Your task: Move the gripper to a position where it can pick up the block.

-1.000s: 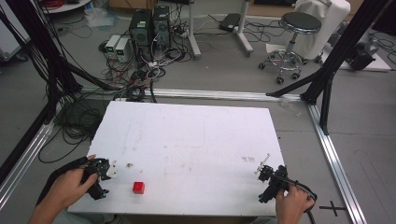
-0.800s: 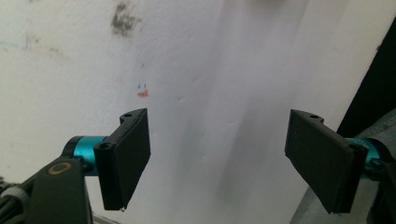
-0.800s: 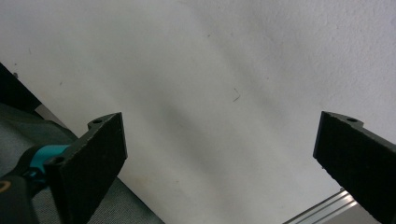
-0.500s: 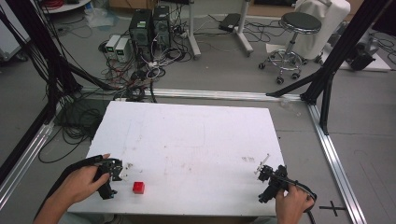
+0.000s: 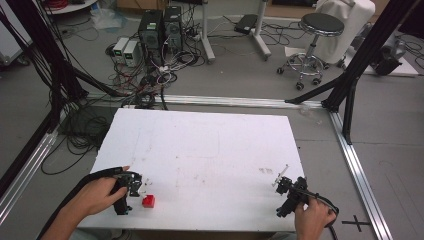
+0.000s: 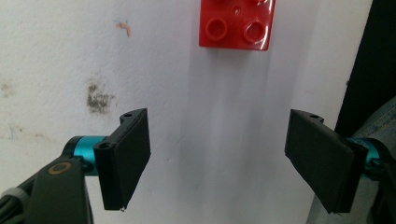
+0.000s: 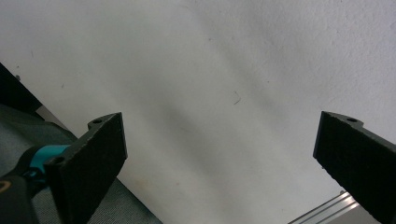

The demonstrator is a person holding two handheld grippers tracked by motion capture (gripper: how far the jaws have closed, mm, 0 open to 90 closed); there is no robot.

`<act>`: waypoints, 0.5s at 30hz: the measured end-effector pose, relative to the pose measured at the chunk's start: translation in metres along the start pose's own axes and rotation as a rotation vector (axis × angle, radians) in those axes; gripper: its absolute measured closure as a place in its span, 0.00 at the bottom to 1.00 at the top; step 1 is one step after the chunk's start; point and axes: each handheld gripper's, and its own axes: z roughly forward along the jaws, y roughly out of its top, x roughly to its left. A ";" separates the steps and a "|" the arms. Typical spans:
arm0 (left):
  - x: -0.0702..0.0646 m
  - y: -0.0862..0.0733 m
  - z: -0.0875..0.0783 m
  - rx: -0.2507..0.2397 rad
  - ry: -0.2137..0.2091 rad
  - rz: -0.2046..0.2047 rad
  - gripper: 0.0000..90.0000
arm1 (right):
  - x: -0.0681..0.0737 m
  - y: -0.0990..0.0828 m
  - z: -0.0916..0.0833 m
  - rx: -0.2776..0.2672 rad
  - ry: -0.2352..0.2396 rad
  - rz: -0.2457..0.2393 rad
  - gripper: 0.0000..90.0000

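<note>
Looking down, high view: a white tabletop (image 5: 210, 150) with a small red brick (image 5: 148, 201) near its near-left corner.
Left side, high view: the left hand-held gripper (image 5: 134, 184) sits just left of the brick, apart from it; the person's left hand (image 5: 102, 195) wraps its grip.
Right side, high view: the right hand-held gripper (image 5: 281, 181) rests near the near-right corner, well apart from the brick, with the right hand (image 5: 312, 217) behind it.
Left gripper view: the left hand-held gripper (image 6: 219, 158) has its jaws spread wide over bare tabletop; the brick (image 6: 236, 23) lies ahead, studs up, roughly between the jaw lines but not yet between the pads.
Right gripper view: the right hand-held gripper (image 7: 219, 163) is spread wide with nothing between its jaws, above bare tabletop (image 7: 210, 70).
Handling, a judgement: the brick looks like hard, glossy plastic, so probably light, stiff and a little slippery.
Where to hold, a judgement: pinch two opposite flat side walls, low and square, not the studs.
</note>
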 end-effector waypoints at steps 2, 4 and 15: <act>0.001 0.004 0.000 0.001 -0.005 0.011 0.25 | 0.000 0.000 0.000 0.000 0.001 0.000 0.02; 0.001 0.008 0.000 0.004 -0.005 0.025 0.25 | 0.000 0.000 0.000 -0.003 -0.002 -0.001 0.02; 0.001 0.029 0.006 -0.008 -0.039 0.064 0.25 | 0.000 0.000 0.000 -0.006 0.002 0.000 0.02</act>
